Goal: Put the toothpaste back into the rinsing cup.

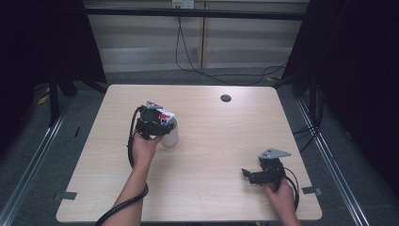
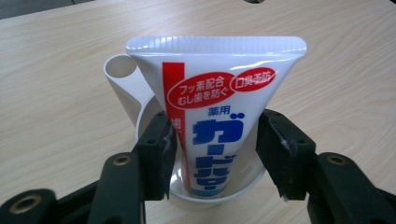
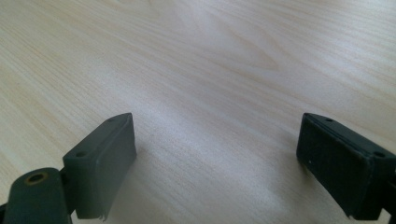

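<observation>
A white toothpaste tube point(image 2: 210, 88) with red and blue print stands cap-down in a white cup point(image 2: 122, 74) with a small side holder. My left gripper point(image 2: 212, 140) is shut on the toothpaste tube, one jaw pressing each side just above the cup's rim. In the high view the cup point(image 1: 171, 137) stands left of the table's middle, with the tube point(image 1: 165, 115) and left gripper point(image 1: 156, 123) over it. My right gripper point(image 1: 246, 174) hovers low over bare wood near the front right. Its jaws are open in the right gripper view point(image 3: 215, 144) with nothing between them.
The light wooden table point(image 1: 211, 141) has a round dark cable hole point(image 1: 226, 98) near its far edge. Black cables point(image 1: 207, 70) trail on the floor behind it. Dark curtains stand at both sides.
</observation>
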`<state>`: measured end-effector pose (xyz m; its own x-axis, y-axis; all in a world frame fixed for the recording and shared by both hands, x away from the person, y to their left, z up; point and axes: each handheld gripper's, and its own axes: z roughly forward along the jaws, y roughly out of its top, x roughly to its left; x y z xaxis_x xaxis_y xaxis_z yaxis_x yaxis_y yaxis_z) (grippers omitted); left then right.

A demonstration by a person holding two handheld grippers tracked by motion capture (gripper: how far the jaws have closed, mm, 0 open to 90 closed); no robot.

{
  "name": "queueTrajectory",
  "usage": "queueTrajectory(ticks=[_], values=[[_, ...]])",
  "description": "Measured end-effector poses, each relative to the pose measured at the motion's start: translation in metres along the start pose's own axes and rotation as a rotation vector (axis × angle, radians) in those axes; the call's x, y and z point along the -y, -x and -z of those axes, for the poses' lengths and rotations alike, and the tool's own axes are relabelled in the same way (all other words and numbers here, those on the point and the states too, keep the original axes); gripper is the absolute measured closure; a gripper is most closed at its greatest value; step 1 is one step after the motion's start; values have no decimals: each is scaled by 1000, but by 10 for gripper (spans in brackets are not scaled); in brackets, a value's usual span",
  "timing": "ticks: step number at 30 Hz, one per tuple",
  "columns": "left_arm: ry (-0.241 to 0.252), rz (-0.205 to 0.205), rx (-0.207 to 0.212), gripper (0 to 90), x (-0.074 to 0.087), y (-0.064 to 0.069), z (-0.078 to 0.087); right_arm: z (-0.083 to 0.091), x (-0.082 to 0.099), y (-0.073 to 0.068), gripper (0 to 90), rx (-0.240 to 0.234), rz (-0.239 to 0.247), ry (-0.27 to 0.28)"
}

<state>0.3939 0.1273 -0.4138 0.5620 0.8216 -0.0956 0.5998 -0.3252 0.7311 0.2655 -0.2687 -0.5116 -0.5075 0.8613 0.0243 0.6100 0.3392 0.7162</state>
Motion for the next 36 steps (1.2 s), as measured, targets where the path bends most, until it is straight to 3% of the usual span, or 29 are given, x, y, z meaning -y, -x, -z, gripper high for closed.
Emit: queueTrajectory(ticks=[8,16,22,27,36], values=[[0,5,-3,327,0,-1,1,0,0,0,113,1,1,1],[35,25,-10,229,-1,-3,6,0,0,0,113,1,1,1],[41,16,-6,200,-1,-4,10,0,0,0,113,1,0,0],[65,37,1,175,0,-6,12,0,0,0,113,1,1,1],[74,39,6,161,1,-8,16,0,0,0,113,1,2,0]])
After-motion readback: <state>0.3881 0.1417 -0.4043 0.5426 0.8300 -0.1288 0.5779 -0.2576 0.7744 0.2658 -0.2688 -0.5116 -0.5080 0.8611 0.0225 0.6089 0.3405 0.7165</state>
